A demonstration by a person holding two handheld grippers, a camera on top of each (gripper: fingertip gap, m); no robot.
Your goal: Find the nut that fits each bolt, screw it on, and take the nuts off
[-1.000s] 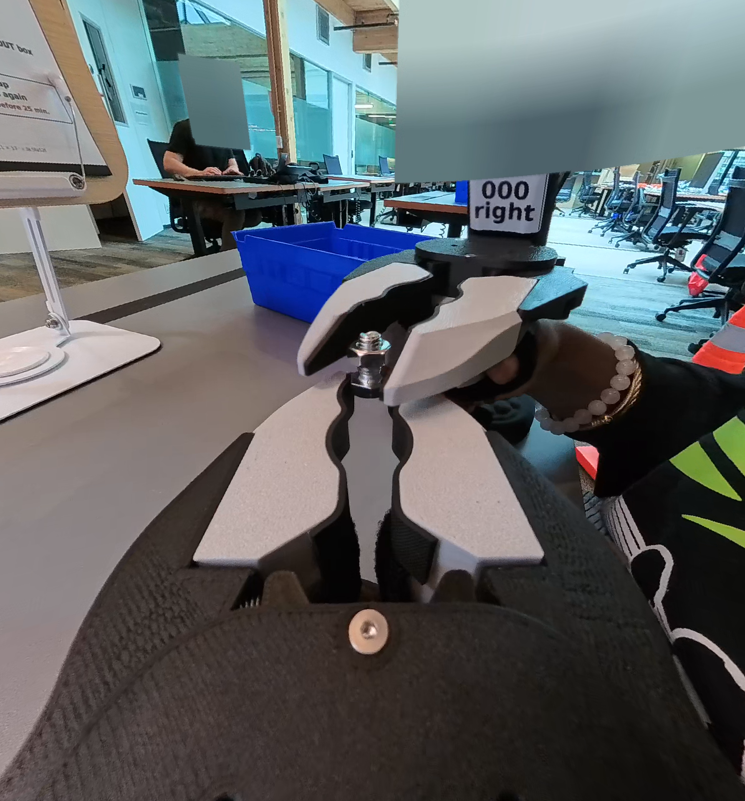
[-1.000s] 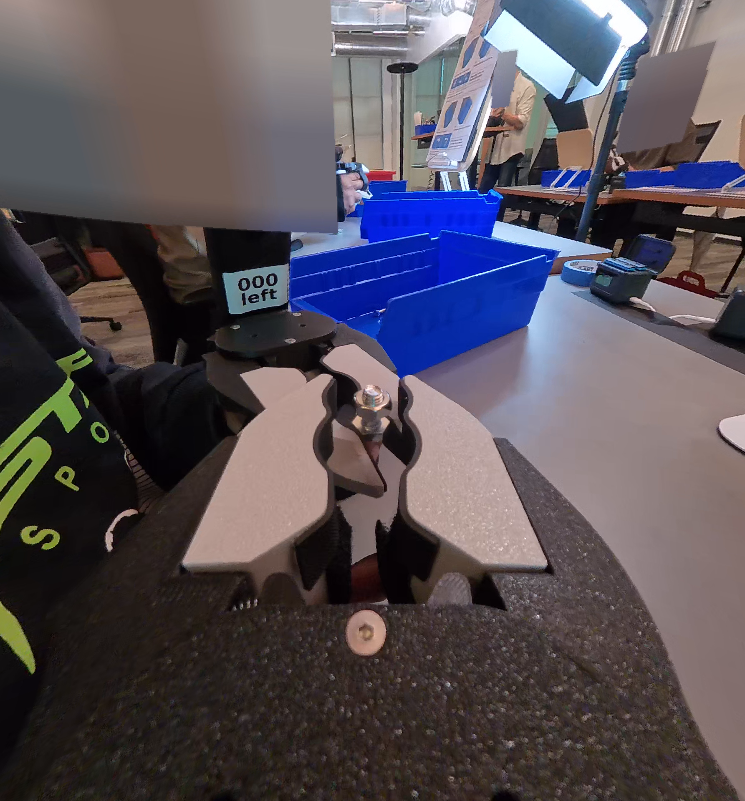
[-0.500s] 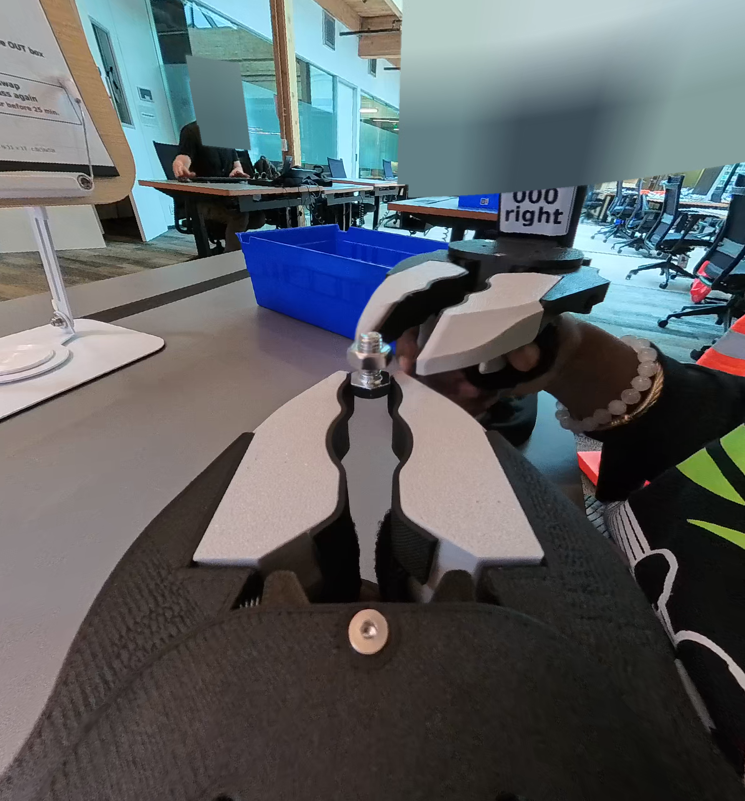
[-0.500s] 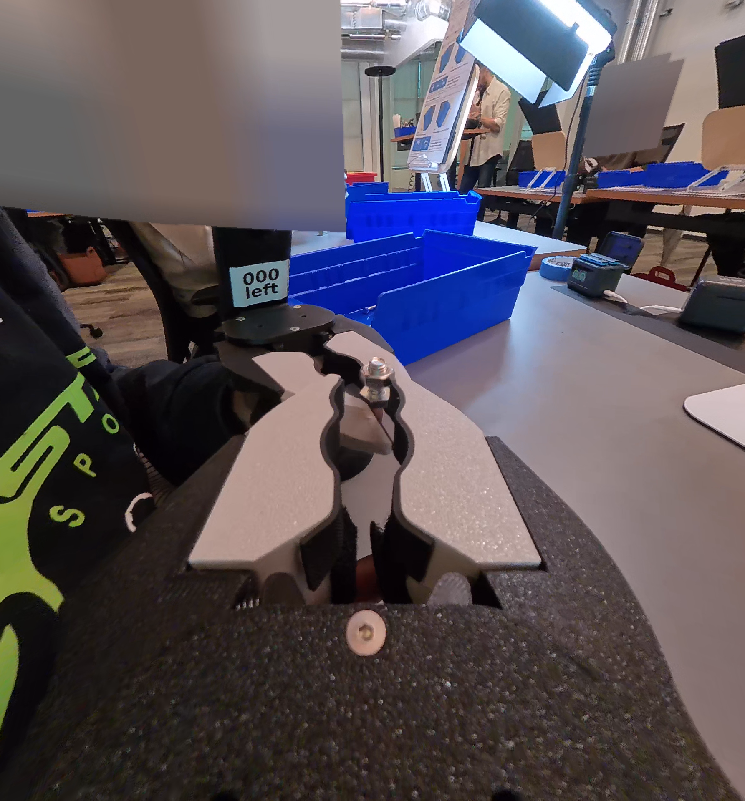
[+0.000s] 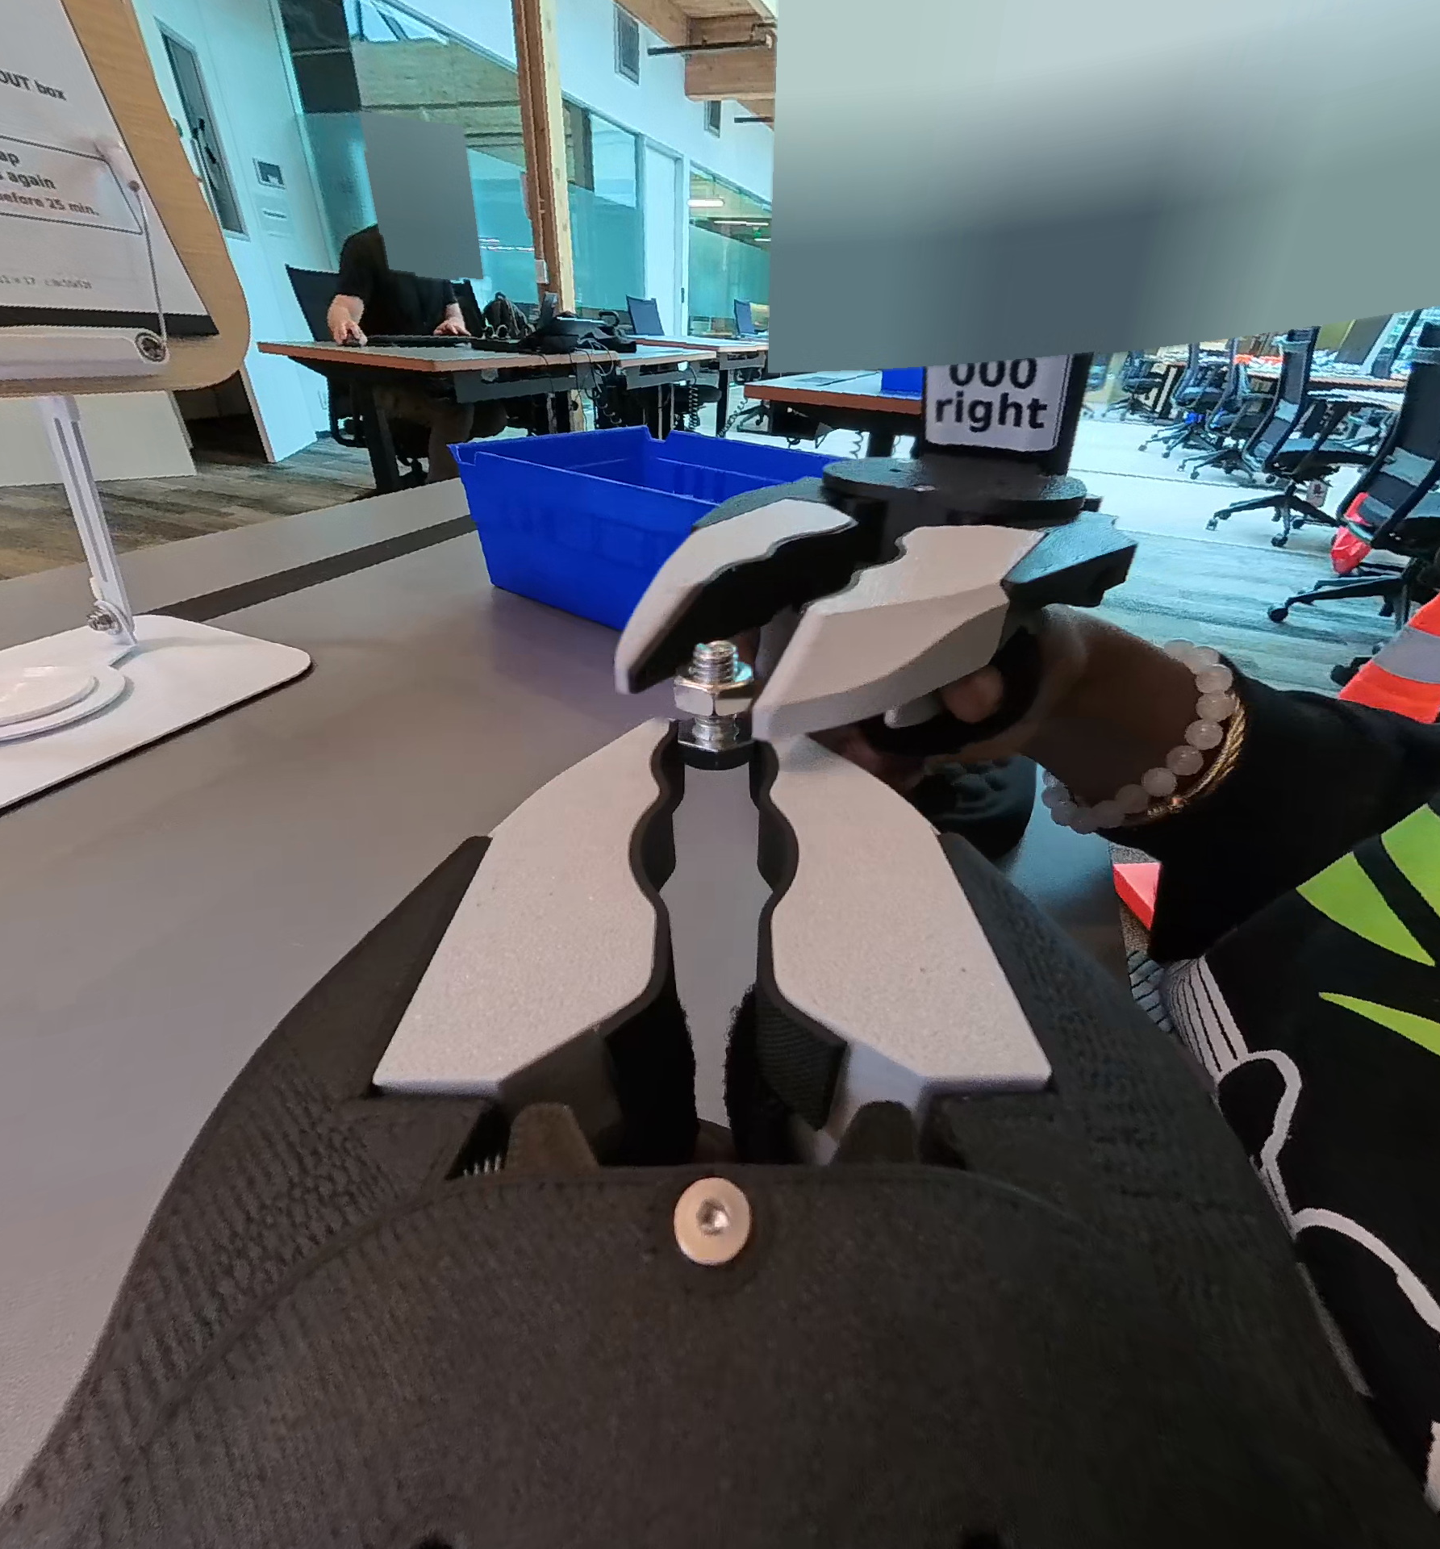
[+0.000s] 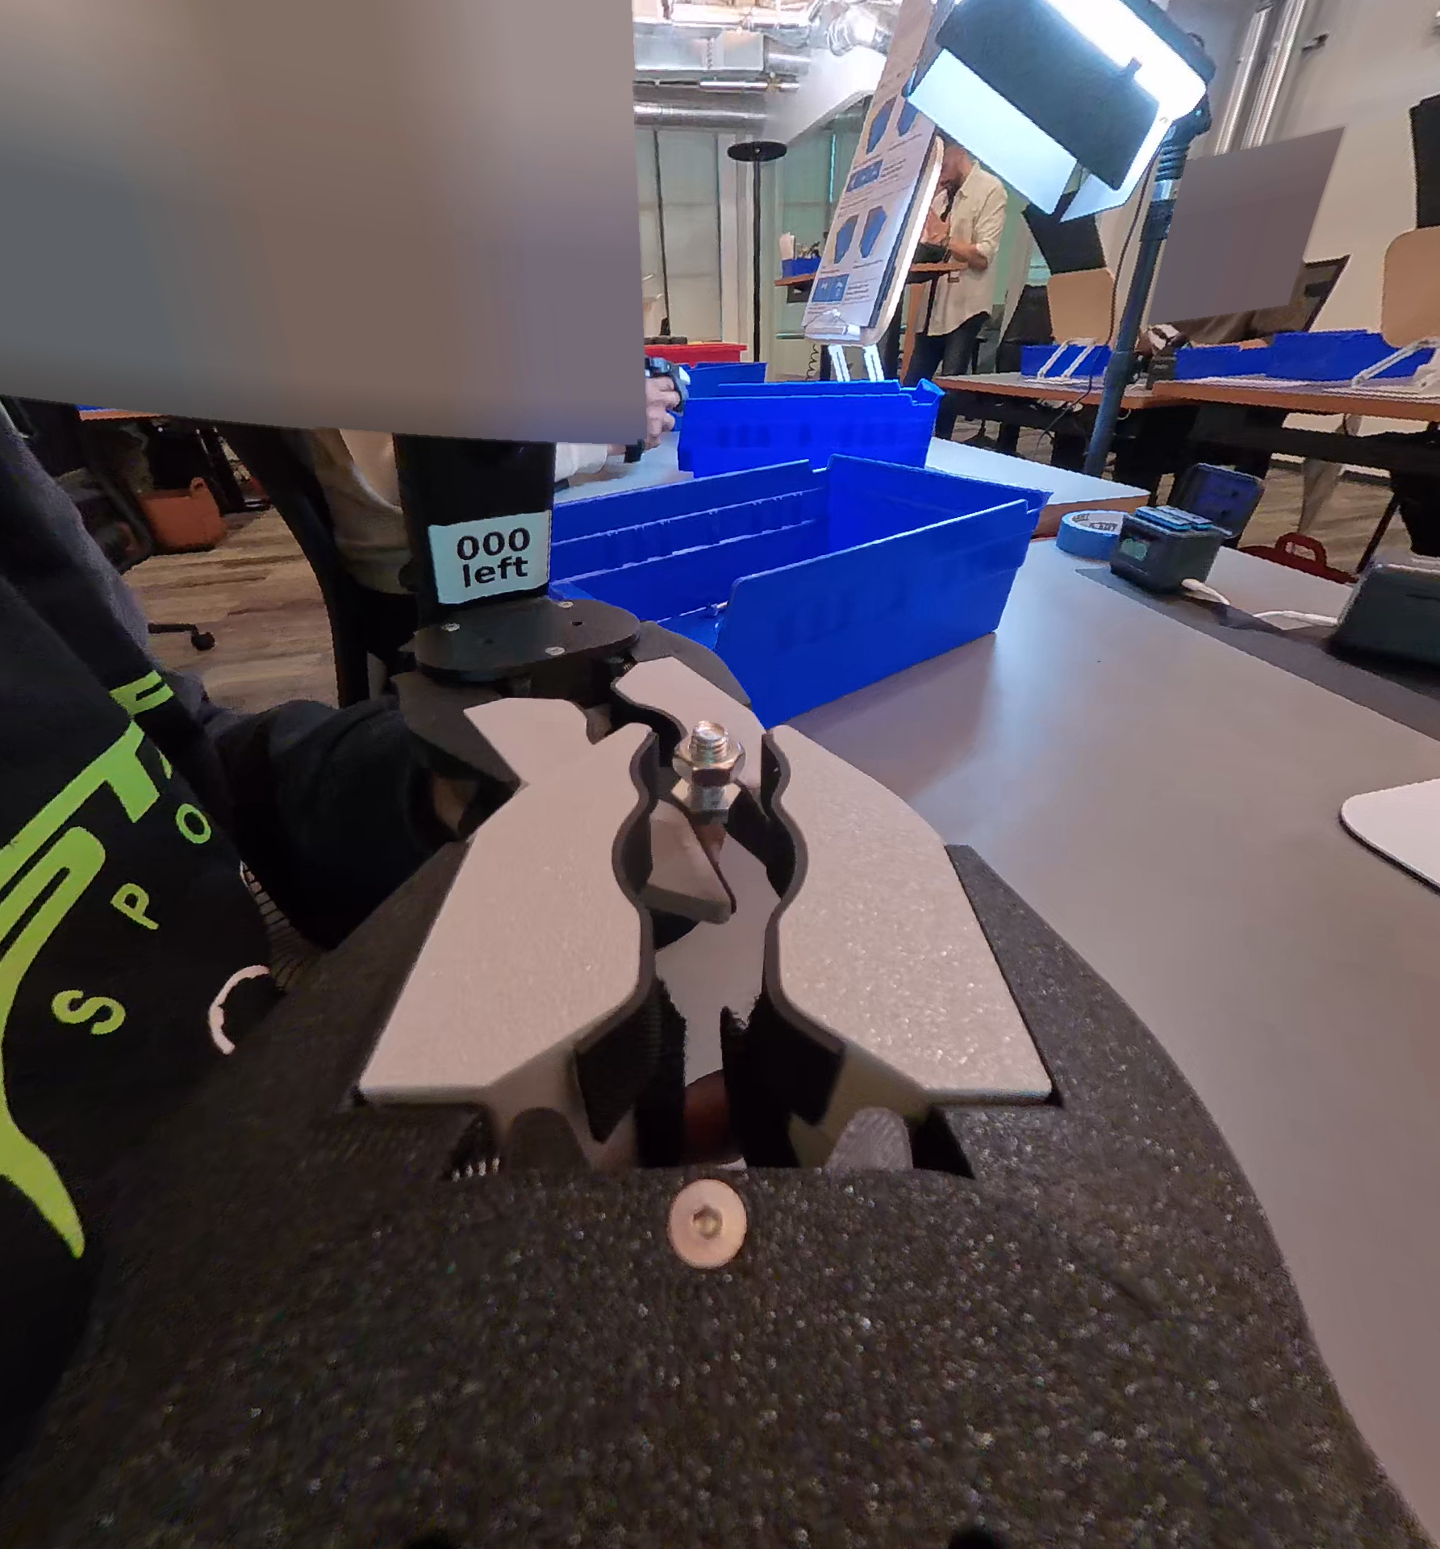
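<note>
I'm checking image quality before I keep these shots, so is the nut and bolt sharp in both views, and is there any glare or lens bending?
Left wrist view: nut and bolt sharp; floor behind bright; table edge bows, a wide-angle effect. Right wrist view: nut sharp too; the studio light is blown out white; its pole leans from distortion. Flat grey patches cover the top of both.

Open office: grey tabletop point(image 5: 297, 838), glass partitions point(image 5: 616, 226), wooden post point(image 5: 542, 151), rows of black chairs point(image 5: 1320, 436), studio light panel point(image 6: 1051, 109) on stand; floor possibly carpet.
</note>
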